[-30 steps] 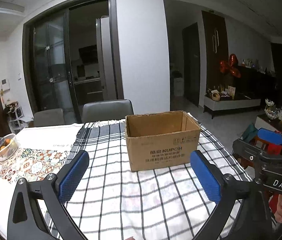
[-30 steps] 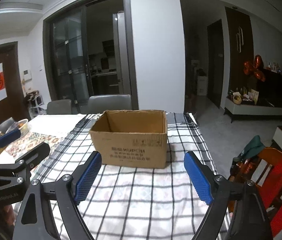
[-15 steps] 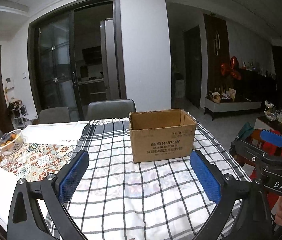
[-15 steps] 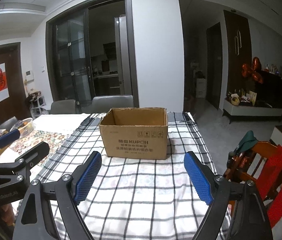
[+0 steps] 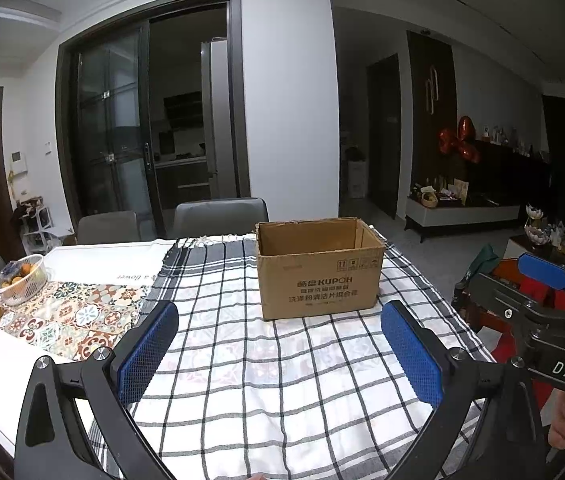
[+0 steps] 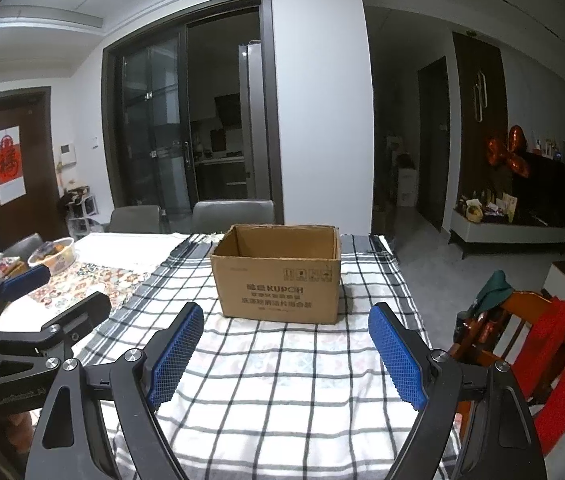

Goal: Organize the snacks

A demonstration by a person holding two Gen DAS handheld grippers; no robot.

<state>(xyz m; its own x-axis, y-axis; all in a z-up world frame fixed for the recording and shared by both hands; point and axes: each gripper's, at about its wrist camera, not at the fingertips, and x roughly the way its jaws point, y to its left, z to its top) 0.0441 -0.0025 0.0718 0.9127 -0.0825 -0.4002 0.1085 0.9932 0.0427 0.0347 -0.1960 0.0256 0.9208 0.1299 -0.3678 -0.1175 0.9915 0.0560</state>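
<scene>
While no snack is visible in either view, the one task item I can confirm is the cardboard box point(image 5: 319, 270), which stands upright with its top open on the checked tablecloth point(image 5: 266, 380), toward the far end of the table. My left gripper point(image 5: 280, 354) is spread wide and carries nothing; my right gripper point(image 6: 286, 354) is likewise spread and carries nothing. Both hang above the cloth, short of the box and not touching it.

Handling assessment, by judgement only: the box interior, as far as I can see into it, shows bare walls, so I expect it to be light and prone to sliding on the cloth if nudged. Corrugated walls are stiff along the edges but will buckle if pinched mid-panel. If it must be moved, I would grip a top rim close to a corner, or press on two opposite sides. The fruit basket point(image 5: 22, 278) on the patterned mat point(image 5: 74, 320) sits well apart to the left; its contents are too small to identify.
</scene>
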